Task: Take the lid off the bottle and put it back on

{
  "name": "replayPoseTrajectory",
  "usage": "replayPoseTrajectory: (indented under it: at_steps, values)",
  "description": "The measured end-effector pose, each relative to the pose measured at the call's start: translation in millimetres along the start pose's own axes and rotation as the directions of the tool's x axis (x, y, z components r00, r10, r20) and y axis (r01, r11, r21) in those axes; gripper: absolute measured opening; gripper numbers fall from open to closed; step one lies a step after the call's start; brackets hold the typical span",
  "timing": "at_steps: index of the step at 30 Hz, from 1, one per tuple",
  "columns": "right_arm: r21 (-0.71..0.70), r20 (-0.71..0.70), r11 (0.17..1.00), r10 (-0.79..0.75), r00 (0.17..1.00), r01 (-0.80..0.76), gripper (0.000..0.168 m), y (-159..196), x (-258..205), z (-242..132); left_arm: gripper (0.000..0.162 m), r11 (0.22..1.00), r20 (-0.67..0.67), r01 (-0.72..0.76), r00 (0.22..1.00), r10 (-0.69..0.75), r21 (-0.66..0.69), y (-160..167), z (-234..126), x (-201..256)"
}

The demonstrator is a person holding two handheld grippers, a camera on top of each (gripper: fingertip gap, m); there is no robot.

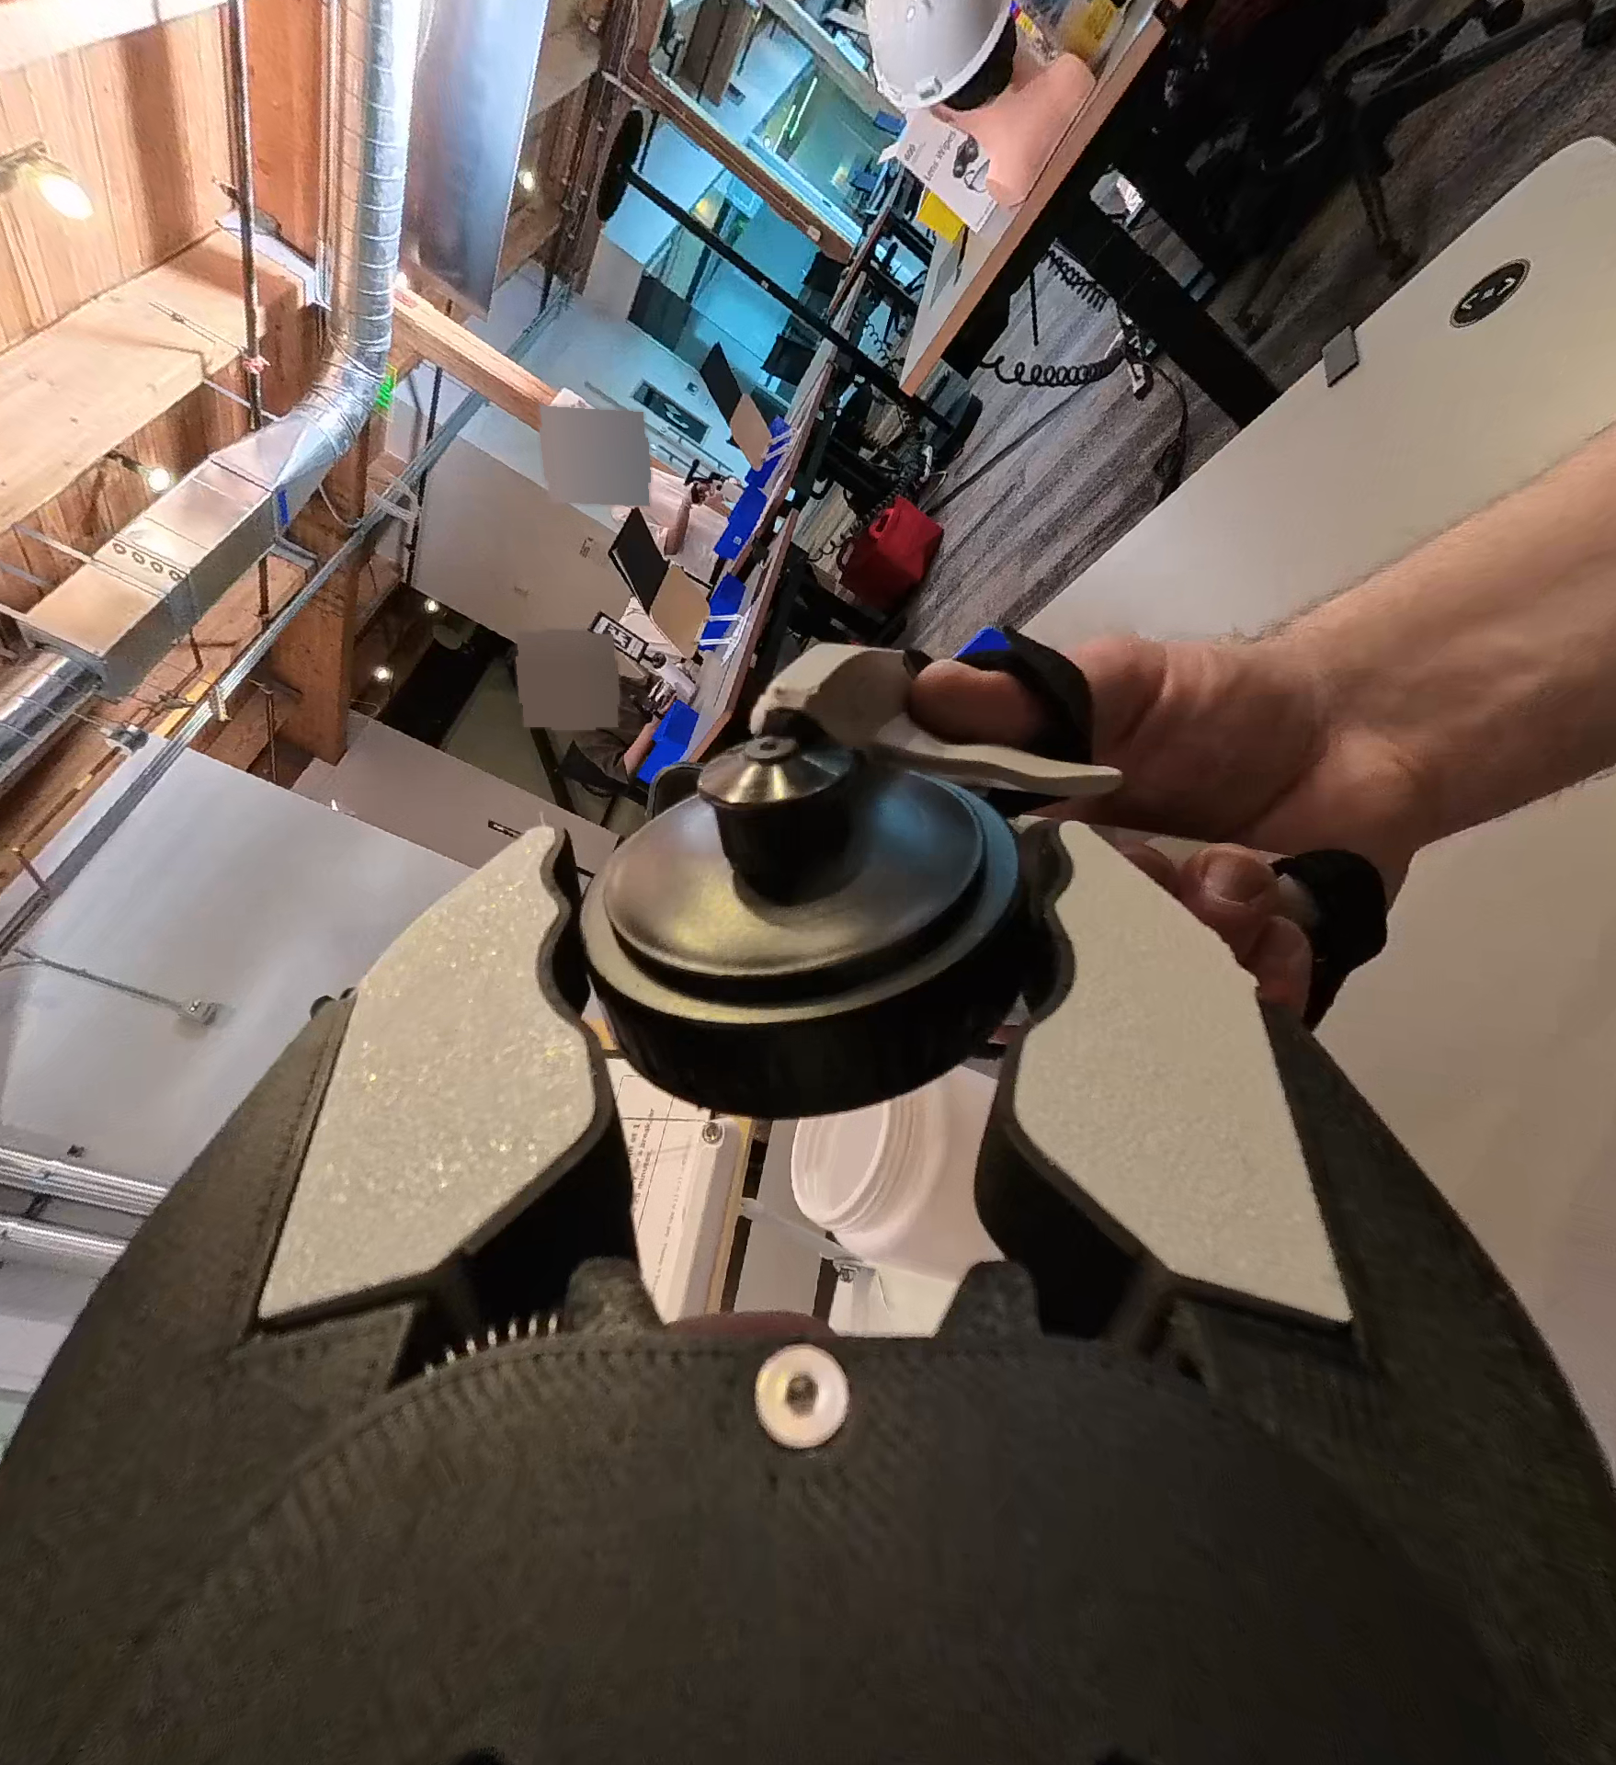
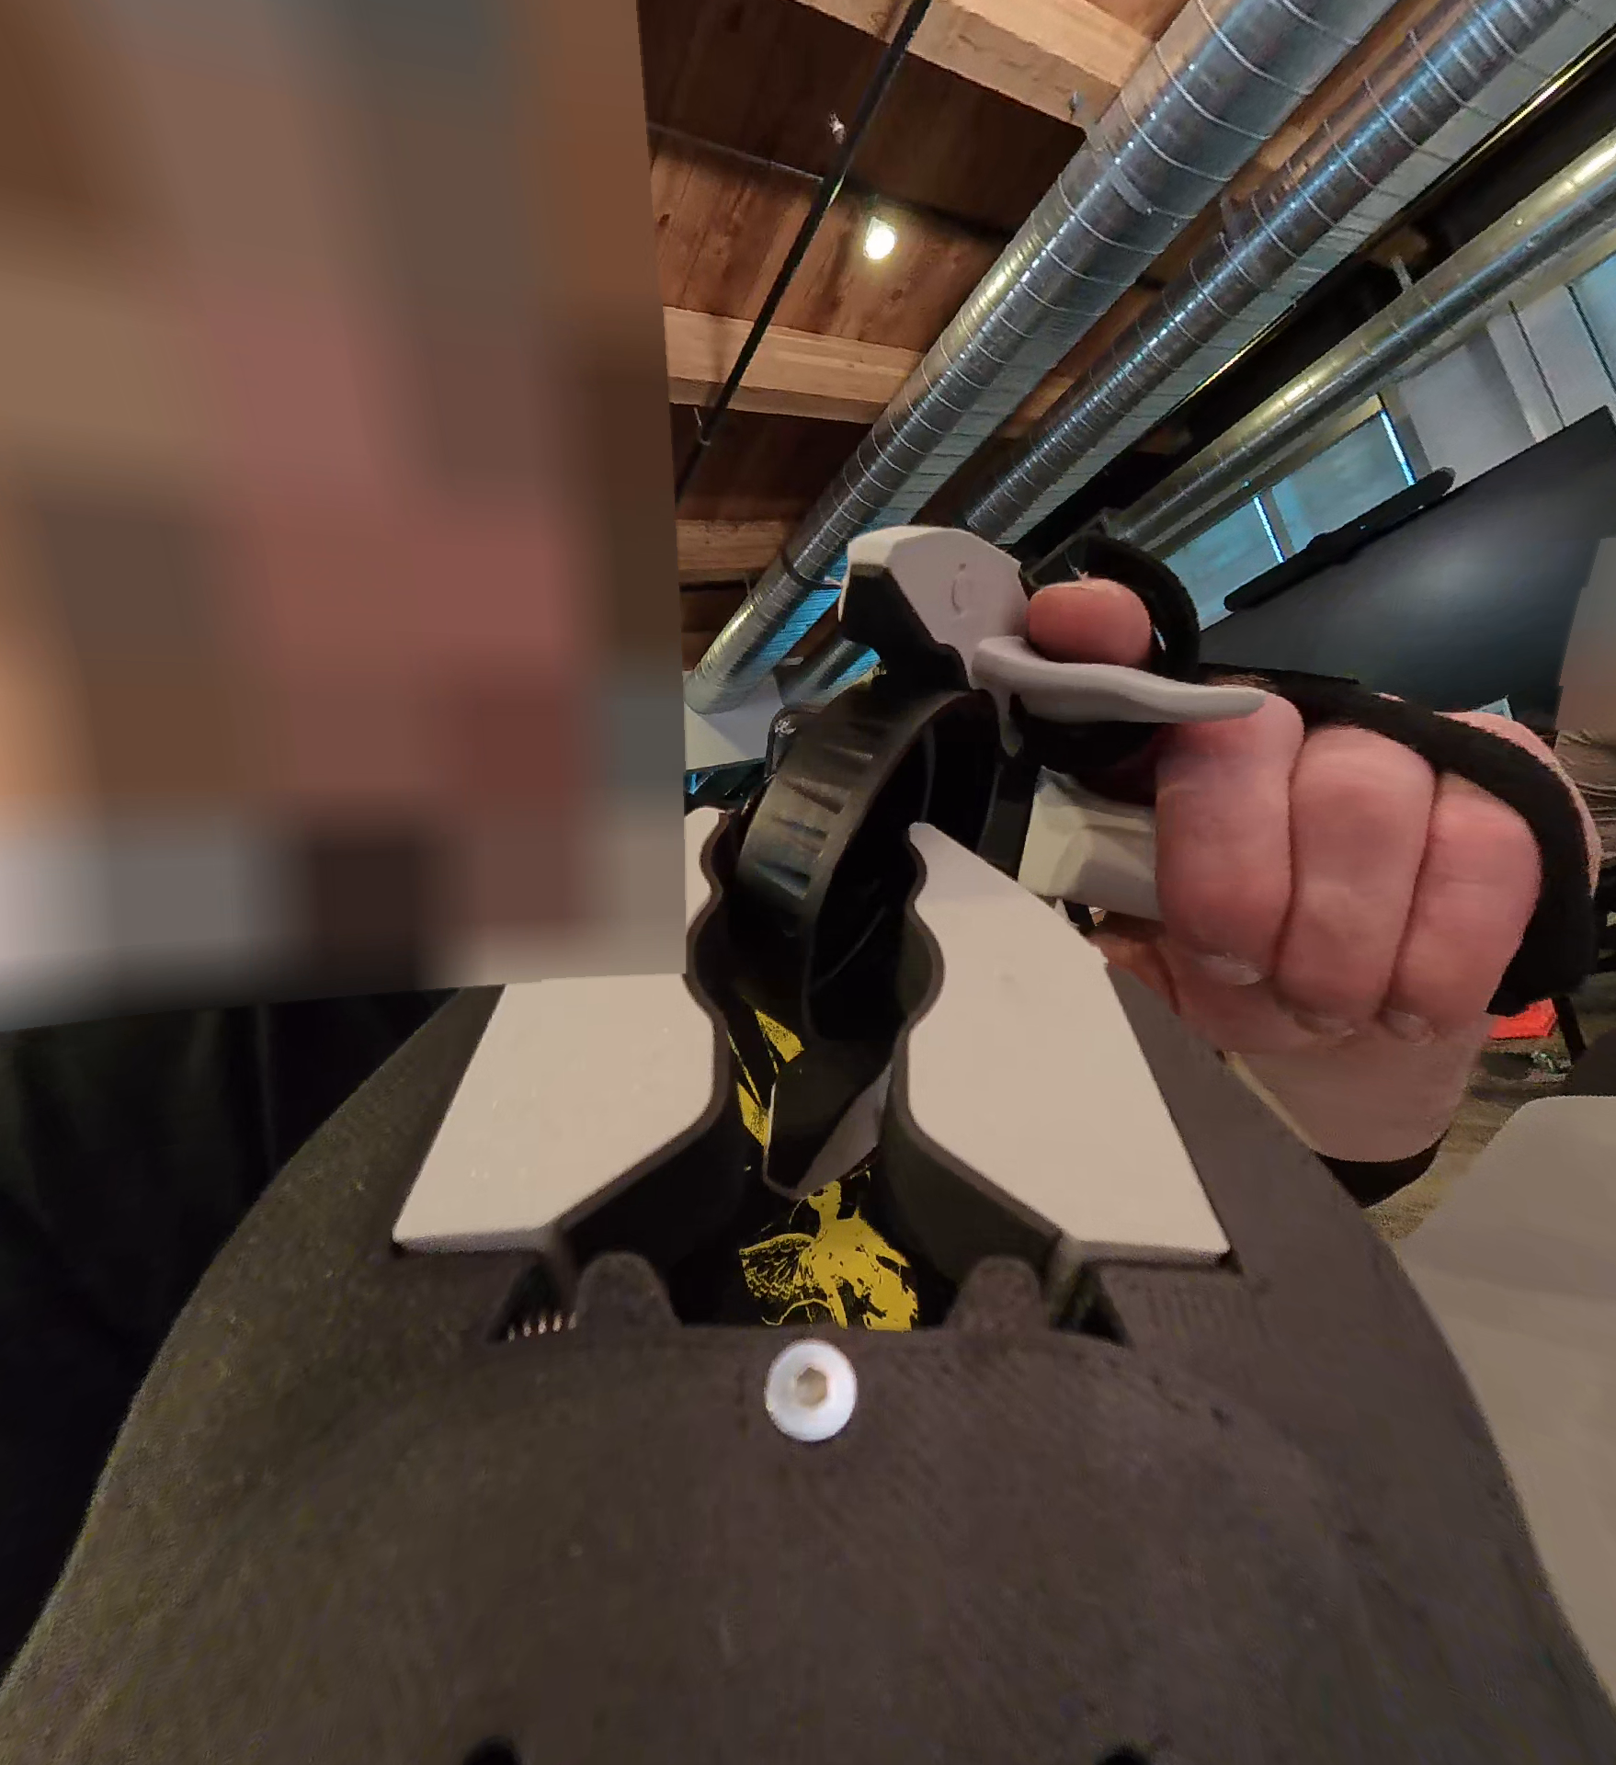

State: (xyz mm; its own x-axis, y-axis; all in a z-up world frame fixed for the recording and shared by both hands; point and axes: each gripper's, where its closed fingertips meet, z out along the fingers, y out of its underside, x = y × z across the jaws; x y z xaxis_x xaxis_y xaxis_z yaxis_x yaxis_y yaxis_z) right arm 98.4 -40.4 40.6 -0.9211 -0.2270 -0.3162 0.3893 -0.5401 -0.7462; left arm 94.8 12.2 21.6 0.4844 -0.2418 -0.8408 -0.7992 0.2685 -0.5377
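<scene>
The black lid point(image 1: 737, 917), with a round knob on its top, is held clear of the bottle, up in the air above the worktop. It is clamped across its ribbed rim by the left gripper point(image 1: 809, 955), whose two grey fingers are pressed against opposite sides of the rim. In the right wrist view the same lid is seen edge-on, standing between the fingers of the right gripper point(image 2: 814, 907). These jaws are set only narrowly apart around the lid's flat faces; whether they are pressed onto it cannot be told.

The white bottle point(image 1: 881, 1184) is seen below the lid through the gap between the left gripper's fingers, its threaded neck bare and apart from the lid. Where it stands on the worktop cannot be told, since its base is hidden by the gripper body.

The left hand point(image 2: 1358, 907) is wrapped around its handle with black straps over the fingers. The right hand point(image 1: 1243, 754) is strapped likewise, over the white worktop point(image 1: 1501, 1051).
</scene>
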Motion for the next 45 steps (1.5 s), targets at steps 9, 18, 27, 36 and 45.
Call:
replayPoseTrajectory:
  at_steps: [9, 18, 27, 36, 45]
  values:
    - [0.003, -0.343, 0.992, -0.120, 0.932, 0.128, 0.069, -15, 24, -13, 0.088, 0.992, 0.058, -0.033, 0.998, 0.040, -0.121, 15, 1, -8]
    - [-0.478, -0.798, 0.835, -0.543, 0.263, 0.274, 0.092, -28, 34, -49, 0.089, 0.940, 0.095, -0.088, 0.988, 0.125, -0.329, 41, 5, -19]
    - [-0.548, -0.828, 0.825, -0.558, 0.049, 0.134, 0.081, -18, 58, -55, 0.089, 0.788, 0.072, -0.214, 0.948, 0.310, -0.578, 62, 13, -20]
    - [-0.543, -0.832, 0.830, -0.552, 0.049, 0.128, 0.077, -17, 61, -58, 0.089, 0.758, 0.075, -0.214, 0.942, 0.327, -0.616, 68, 13, -20]
    - [-0.498, -0.850, 0.848, -0.519, 0.093, 0.184, 0.077, -31, 42, -70, 0.097, 0.858, 0.132, 0.049, 0.991, 0.023, -0.512, 69, -7, -27]
